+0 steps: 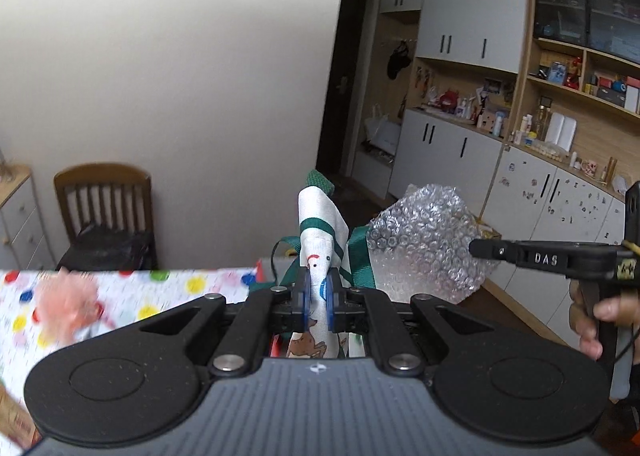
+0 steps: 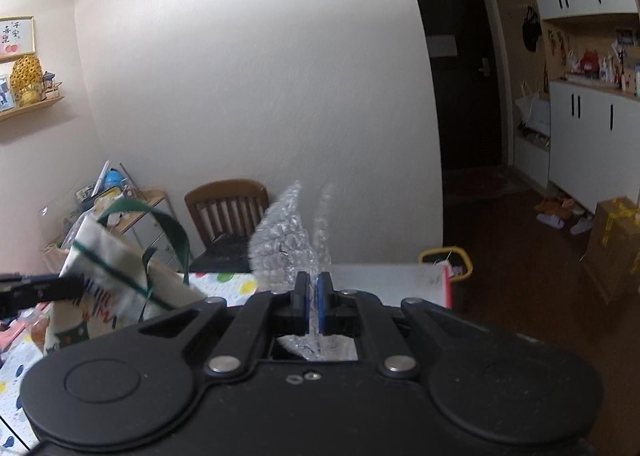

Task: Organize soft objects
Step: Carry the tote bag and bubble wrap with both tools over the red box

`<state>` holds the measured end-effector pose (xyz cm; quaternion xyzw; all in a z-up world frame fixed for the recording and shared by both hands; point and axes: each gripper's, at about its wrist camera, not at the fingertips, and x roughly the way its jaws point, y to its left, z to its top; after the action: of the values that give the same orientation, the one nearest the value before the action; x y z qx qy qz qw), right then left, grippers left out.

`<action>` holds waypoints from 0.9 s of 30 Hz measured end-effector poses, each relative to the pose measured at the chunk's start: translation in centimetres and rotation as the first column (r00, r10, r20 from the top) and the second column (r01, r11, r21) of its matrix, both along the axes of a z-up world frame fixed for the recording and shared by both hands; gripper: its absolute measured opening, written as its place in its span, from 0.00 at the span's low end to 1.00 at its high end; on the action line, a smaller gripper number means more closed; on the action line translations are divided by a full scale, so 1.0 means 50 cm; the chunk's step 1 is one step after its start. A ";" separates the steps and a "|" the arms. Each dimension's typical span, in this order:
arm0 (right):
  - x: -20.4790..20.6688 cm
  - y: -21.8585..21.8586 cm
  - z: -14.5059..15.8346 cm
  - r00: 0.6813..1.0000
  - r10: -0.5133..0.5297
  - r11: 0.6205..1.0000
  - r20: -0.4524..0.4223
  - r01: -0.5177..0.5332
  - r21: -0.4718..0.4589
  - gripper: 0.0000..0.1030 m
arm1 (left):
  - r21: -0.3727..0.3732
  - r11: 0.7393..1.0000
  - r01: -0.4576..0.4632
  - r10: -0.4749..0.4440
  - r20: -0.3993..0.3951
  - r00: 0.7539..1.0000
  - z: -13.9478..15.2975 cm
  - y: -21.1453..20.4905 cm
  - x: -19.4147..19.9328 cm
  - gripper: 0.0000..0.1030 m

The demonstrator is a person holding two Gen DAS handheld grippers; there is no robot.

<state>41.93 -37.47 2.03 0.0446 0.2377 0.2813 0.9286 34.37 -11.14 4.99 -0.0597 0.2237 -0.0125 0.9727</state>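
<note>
Above the table edge [image 1: 132,272], the left gripper [image 1: 316,296] clamps the cloth bag [image 1: 320,232]; just right, over open floor, the right gripper [image 2: 313,298] pinches the bubble wrap [image 2: 286,240].

Woven cloth tote bag [image 1: 320,232]; glossy plastic bubble wrap [image 1: 424,240]; wooden chair [image 1: 104,196].

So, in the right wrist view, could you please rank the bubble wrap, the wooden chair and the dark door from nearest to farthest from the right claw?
1. Bubble wrap: pinched in the right claw.
2. Wooden chair: behind the table, left of centre.
3. Dark door: far right, down the hall.
</note>
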 end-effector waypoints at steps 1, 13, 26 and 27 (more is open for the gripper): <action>0.006 -0.002 0.002 1.000 -0.004 1.000 0.007 0.004 -0.004 0.03 | 0.008 1.000 0.007 -0.007 0.005 1.000 0.006 -0.007 0.016 0.07; 0.088 -0.012 -0.045 0.998 -0.054 0.997 -0.011 0.053 -0.054 0.03 | -0.027 0.999 0.025 -0.024 0.050 0.998 0.009 -0.040 0.186 0.07; 0.162 0.003 -0.131 0.996 -0.087 0.982 -0.023 0.082 -0.171 0.03 | -0.187 0.982 0.021 -0.038 -0.083 0.996 -0.138 -0.054 0.333 0.07; 0.167 0.001 -0.137 0.996 -0.086 0.981 -0.028 0.080 -0.174 0.03 | -0.185 0.983 0.019 -0.037 -0.091 0.995 -0.149 -0.053 0.341 0.07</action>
<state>50.29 -37.40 -4.83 -0.0213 0.2756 0.2197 0.9356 51.42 -13.81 -2.45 -0.1465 0.2679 -0.0439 0.9512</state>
